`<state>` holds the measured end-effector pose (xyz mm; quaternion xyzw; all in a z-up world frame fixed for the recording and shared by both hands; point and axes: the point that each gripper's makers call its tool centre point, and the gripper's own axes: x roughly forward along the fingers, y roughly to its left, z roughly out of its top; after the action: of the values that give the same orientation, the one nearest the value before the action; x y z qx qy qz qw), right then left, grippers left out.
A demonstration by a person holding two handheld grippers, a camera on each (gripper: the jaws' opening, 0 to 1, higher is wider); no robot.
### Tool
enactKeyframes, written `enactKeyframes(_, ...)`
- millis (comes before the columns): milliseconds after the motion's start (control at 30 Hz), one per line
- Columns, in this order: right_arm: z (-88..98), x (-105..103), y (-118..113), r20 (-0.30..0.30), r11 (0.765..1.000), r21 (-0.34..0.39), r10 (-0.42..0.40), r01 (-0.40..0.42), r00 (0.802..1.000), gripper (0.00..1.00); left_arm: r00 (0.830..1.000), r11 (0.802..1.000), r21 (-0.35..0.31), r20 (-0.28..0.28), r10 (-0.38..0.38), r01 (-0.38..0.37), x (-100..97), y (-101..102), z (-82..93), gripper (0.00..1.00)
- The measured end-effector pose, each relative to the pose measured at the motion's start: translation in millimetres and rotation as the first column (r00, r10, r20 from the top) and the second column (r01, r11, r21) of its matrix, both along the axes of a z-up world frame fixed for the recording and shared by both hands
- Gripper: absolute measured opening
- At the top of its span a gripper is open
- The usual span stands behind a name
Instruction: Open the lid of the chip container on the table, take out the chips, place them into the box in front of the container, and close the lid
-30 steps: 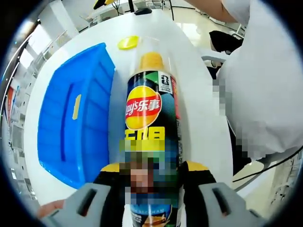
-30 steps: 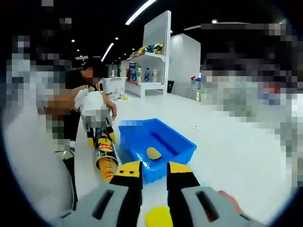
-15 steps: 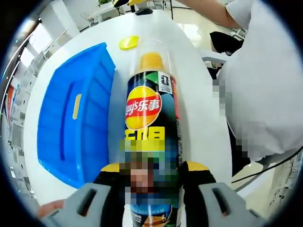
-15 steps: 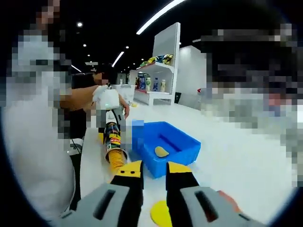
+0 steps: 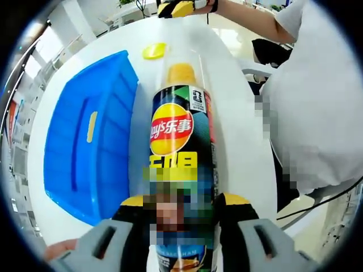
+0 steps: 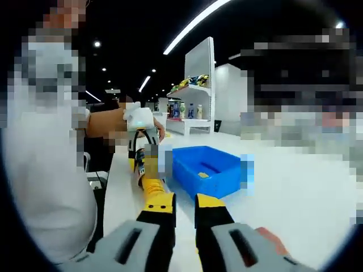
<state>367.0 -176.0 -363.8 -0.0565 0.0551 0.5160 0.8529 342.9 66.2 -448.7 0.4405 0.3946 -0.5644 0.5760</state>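
The chip can (image 5: 180, 136) lies on its side along the white table, and my left gripper (image 5: 181, 207) is shut on its lower body. A stack of yellow chips (image 5: 181, 73) shows in its open mouth. The yellow lid (image 5: 154, 51) lies on the table beyond the mouth. The blue box (image 5: 74, 153) sits to the left of the can with one chip (image 5: 92, 127) inside. My right gripper (image 6: 185, 207) hovers low over the table, its jaws a narrow gap apart and holding nothing, pointing at the can's mouth (image 6: 154, 187). The right gripper's yellow tips (image 5: 181, 8) show beyond the lid.
A person in a white shirt (image 5: 317, 102) stands close along the table's right edge. The blue box (image 6: 207, 170) lies right of the can in the right gripper view. Shelves with goods (image 6: 190, 96) stand far behind. Bare white tabletop (image 6: 295, 192) spreads beyond the box.
My right gripper has dropped lower and moved in toward the can's mouth, coming into the top of the left gripper view. The can, box and left gripper have stayed put.
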Motion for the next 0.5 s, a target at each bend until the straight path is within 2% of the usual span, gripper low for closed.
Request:
enactKeyframes(267, -7.4, -7, -1, 0.052, 1.0, 0.008, 0.004, -0.005, 0.999, 0.1, 1.0, 1.0, 0.001, -0.001, 0.003, -0.003, 0.0, 0, 0.1, 0.48)
enactKeyframes(500, -20.9, -9, -1, 0.011, 1.0, 0.014, 0.008, -0.008, 1.0, 0.01, 1.0, 1.0, 0.004, -0.003, 0.003, -0.003, 0.7, 0, 0.2, 0.48)
